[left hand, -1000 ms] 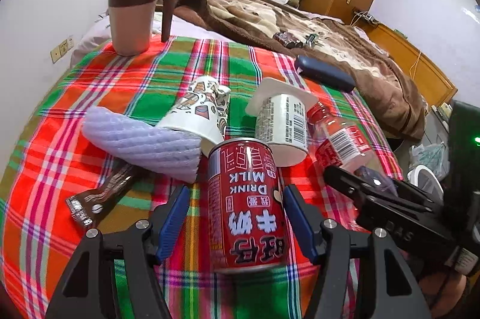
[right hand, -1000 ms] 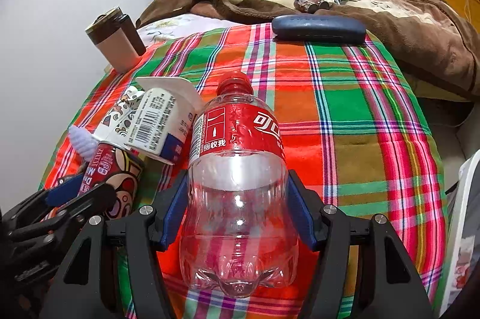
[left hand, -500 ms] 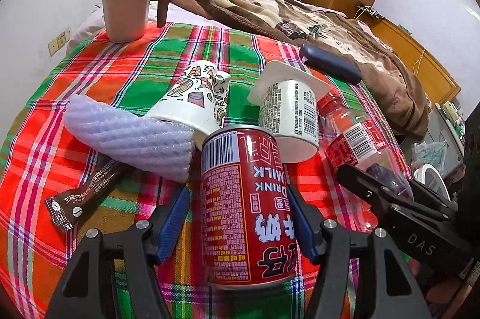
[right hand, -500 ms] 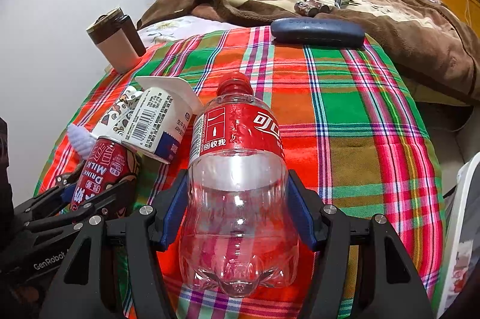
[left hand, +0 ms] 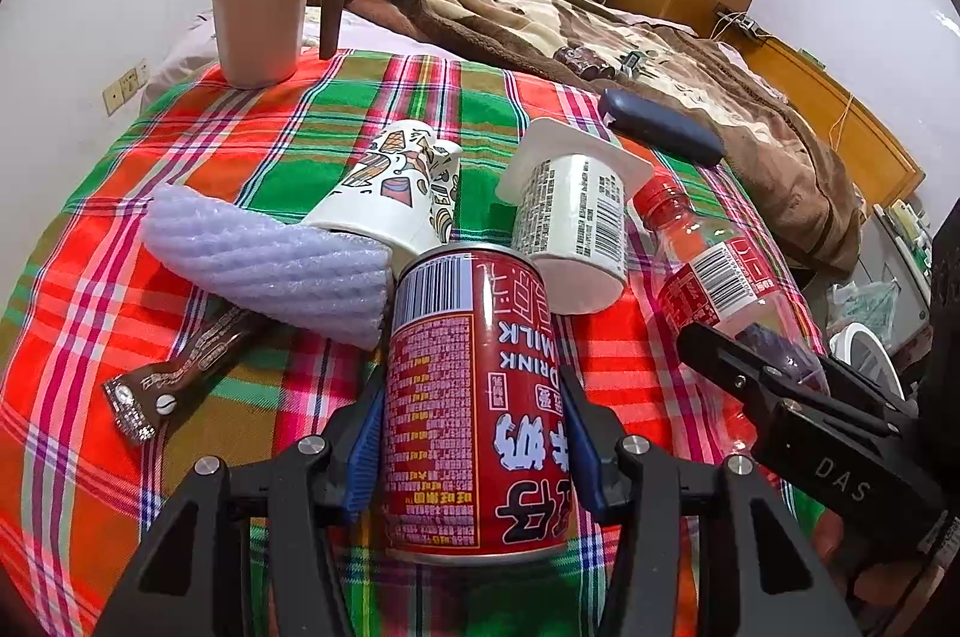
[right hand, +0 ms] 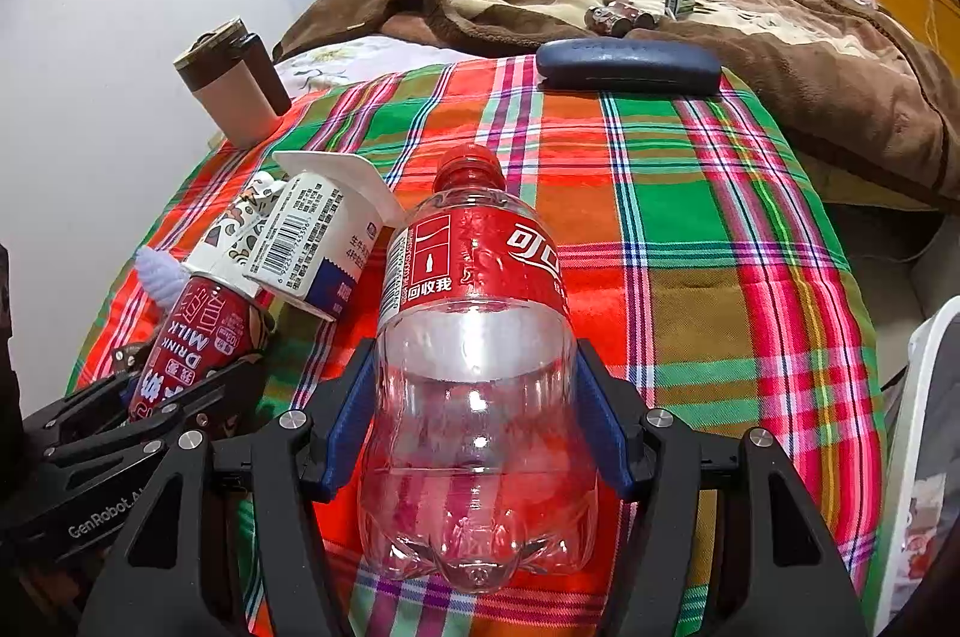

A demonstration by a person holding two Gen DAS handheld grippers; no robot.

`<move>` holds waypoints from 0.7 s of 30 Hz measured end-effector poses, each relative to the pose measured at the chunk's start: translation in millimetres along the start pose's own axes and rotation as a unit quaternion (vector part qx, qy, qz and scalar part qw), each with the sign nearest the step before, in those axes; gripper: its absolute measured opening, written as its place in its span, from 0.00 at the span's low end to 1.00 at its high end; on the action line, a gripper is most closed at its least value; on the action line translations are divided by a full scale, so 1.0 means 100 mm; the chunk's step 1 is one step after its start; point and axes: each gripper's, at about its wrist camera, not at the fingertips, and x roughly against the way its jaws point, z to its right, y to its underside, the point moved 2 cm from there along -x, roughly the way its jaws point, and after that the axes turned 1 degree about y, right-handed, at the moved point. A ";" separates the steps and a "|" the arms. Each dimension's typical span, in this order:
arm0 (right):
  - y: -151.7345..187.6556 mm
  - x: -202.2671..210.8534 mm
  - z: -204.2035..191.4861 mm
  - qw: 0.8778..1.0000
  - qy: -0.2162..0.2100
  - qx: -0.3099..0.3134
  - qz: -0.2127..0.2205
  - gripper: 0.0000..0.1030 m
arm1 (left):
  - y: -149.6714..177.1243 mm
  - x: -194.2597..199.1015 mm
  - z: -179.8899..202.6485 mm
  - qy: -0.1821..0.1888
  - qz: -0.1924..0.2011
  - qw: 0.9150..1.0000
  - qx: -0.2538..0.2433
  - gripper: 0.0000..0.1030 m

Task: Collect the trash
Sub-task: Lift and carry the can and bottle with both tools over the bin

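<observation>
Your left tool (left hand: 471,433) is pinching the red milk can (left hand: 474,367). Your right tool (right hand: 477,421) is pinching the clear bottle (right hand: 474,373) lying on the plaid surface (right hand: 690,217).

Right claw (right hand: 474,433) clamped on empty clear cola bottle (right hand: 474,367), blue pads against both sides, red cap pointing away. Beside it at left: tipped white yogurt cup (right hand: 318,241) and red milk can (right hand: 192,343) in left claw (right hand: 180,391). Beyond, on plaid cloth (right hand: 690,217): dark glasses case (right hand: 627,64), brown mug (right hand: 231,88).
</observation>
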 end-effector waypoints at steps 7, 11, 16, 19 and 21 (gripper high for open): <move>0.03 0.10 0.01 1.000 -0.004 -0.004 0.011 0.62 | 0.05 0.12 0.04 -0.001 0.008 1.000 -0.002 0.51; 0.04 0.17 0.03 1.000 -0.004 -0.006 0.018 0.62 | 0.08 0.21 0.08 0.001 0.015 1.000 -0.004 0.51; 0.07 0.27 0.06 1.000 -0.004 -0.010 0.027 0.62 | 0.12 0.34 0.17 0.003 0.024 1.000 -0.012 0.51; 0.09 0.34 0.09 0.999 -0.004 -0.012 0.032 0.62 | 0.14 0.42 0.24 0.005 0.029 0.999 -0.018 0.51; 0.11 0.40 0.12 0.999 -0.004 -0.015 0.037 0.62 | 0.15 0.47 0.31 0.008 0.034 0.999 -0.024 0.51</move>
